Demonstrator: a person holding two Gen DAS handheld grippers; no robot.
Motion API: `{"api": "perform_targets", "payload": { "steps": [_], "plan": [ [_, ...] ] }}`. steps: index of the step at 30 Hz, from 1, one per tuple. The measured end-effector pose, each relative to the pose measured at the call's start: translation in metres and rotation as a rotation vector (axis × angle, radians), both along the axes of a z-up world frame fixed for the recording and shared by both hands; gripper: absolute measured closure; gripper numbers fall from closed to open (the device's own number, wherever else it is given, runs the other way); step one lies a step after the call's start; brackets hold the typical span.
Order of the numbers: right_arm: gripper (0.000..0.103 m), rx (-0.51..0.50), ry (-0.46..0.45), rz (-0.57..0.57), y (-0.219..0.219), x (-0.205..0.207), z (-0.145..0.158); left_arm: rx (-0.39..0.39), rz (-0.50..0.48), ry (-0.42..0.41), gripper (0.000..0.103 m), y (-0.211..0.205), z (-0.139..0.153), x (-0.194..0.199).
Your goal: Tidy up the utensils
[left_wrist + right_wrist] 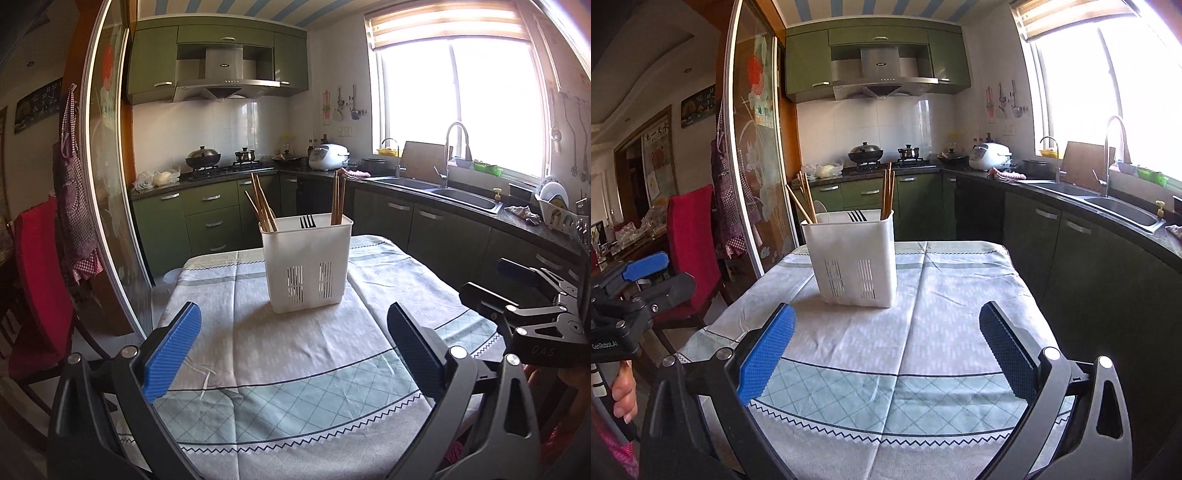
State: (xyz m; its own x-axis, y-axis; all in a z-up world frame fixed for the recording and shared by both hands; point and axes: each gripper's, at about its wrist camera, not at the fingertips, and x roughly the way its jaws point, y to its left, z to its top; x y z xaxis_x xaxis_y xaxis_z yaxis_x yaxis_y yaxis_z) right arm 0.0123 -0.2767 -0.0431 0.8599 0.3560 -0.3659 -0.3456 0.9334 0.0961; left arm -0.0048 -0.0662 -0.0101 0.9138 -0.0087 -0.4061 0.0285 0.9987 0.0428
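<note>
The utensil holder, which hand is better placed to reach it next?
Probably the left: the holder sits nearly centred between its open jaws. From the right it stands off to the left. Both are empty and short of it.

A white plastic utensil caddy (307, 258) with dark slotted vents holds tan wooden chopsticks (263, 206) and black fork tines (307, 220). Under it lies a pale grey tablecloth (280, 354) with a mint diamond-lattice band and a dark zigzag edge. The gripper pads (767, 352) are ribbed bright blue on black frames. At the far side stand olive-green cabinets (210, 218); a red chair cover (692, 236) is on the left.
</note>
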Motion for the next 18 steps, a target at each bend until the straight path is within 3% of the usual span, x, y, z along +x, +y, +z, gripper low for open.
{"api": "perform_targets", "payload": {
  "steps": [8, 18],
  "plan": [
    [0.005, -0.025, -0.036, -0.002, 0.004, -0.014, 0.008, -0.042, 0.059, 0.037, 0.007, 0.016, -0.005, -0.009],
    [0.005, -0.025, -0.026, -0.004, 0.003, -0.011, 0.010, -0.069, 0.067, 0.041, 0.007, 0.022, -0.002, -0.009]
  ]
}}
